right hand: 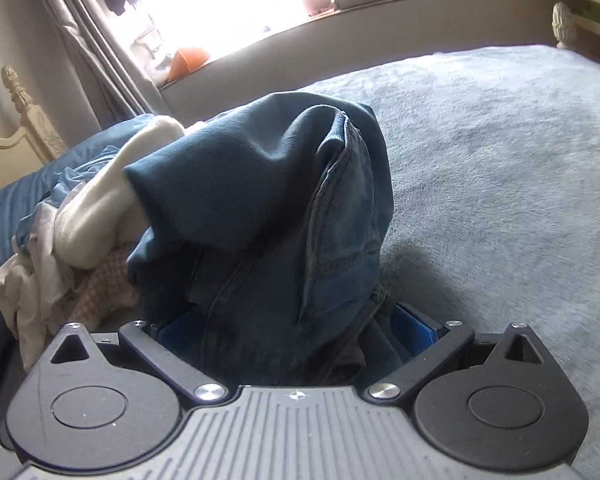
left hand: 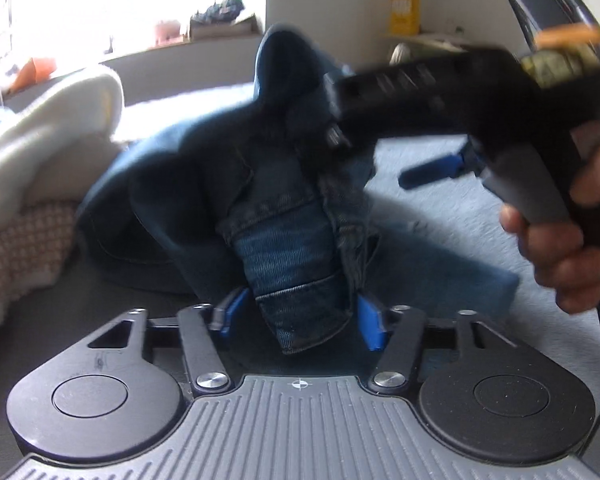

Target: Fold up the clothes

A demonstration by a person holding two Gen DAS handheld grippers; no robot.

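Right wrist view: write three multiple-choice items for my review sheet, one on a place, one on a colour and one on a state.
1. Where does the pile of other clothes lie relative to the jeans?
A. To their left
B. To their right
C. On the window sill

2. What colour is the blanket covering the bed?
A. Bright red
B. Pale grey
C. Yellow

3. How are the jeans at this moment?
A. Folded flat on the bed
B. Hung on a hanger
C. Bunched up, rising from between the fingers of the right gripper

Answers:
1 A: the white and pink garments are heaped at the left edge, beside the denim.
2 B: the fleecy surface to the right of the jeans is pale grey.
3 C: crumpled denim fills the gap between the blue pads and stands up in a mound.
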